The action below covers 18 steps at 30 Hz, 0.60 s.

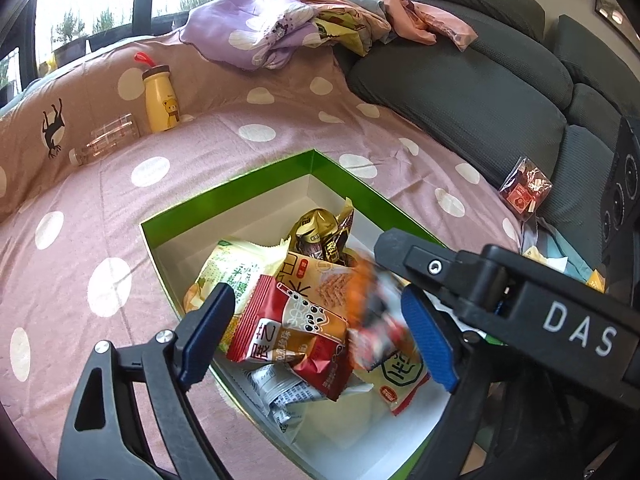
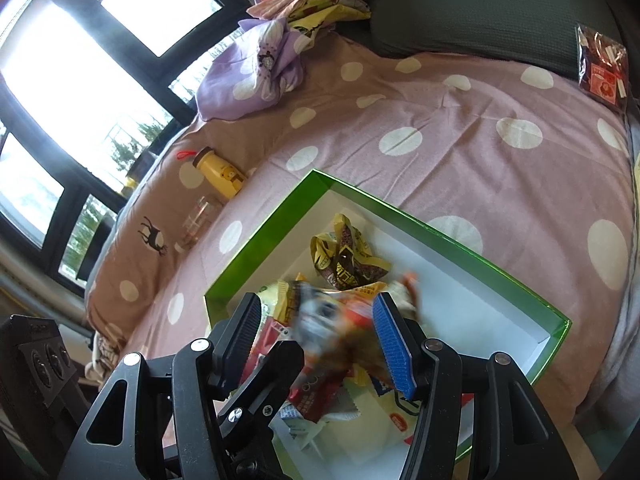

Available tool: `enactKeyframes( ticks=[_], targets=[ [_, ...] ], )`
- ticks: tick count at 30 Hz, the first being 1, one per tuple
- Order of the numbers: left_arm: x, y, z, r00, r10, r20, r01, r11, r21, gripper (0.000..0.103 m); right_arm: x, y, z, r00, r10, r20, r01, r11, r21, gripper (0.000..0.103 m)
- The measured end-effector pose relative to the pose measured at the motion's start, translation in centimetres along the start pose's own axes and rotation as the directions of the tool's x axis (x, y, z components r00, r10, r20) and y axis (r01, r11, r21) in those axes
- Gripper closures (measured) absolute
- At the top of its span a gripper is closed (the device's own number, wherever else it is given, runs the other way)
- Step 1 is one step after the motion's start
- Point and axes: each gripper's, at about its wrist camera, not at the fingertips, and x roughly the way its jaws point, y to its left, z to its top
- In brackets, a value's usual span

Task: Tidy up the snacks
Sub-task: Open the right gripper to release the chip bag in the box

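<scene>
A green box (image 1: 256,178) with a white inside lies on the dotted pink sheet and holds several snack packets: a red-and-orange one (image 1: 292,332), a pale green one (image 1: 236,268) and a gold-brown one (image 1: 320,232). My left gripper (image 1: 316,336) is open above the box. My right gripper (image 2: 316,332) is open over the box (image 2: 272,224); a blurred orange packet (image 2: 332,320) is in motion between its fingers, also seen in the left wrist view (image 1: 372,312). The right gripper's body (image 1: 500,292) crosses the left wrist view.
A yellow bear bottle (image 1: 160,100) and a clear plastic bottle (image 1: 104,140) lie at the sheet's far left. A red packet in clear wrap (image 1: 524,192) rests by the grey sofa cushions (image 1: 460,92). Crumpled purple and pink bedding (image 1: 260,28) lies at the back.
</scene>
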Motion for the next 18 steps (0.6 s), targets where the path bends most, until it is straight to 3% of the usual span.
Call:
enactKeyframes(
  ticks=[10, 18],
  targets=[
    [-0.9, 0.1, 0.1, 1.000, 0.014, 0.018, -0.014, 1.000, -0.003, 0.015, -0.8, 0.6, -0.2, 1.000, 0.008, 0.019, -0.007, 1.000, -0.010, 0.042],
    [-1.9, 0.7, 0.1, 1.000, 0.010, 0.018, -0.010, 0.999, -0.036, 0.015, -1.2, 0.5, -0.2, 0.999, -0.009, 0.035, 0.009, 1.000, -0.006, 0.030]
  ],
)
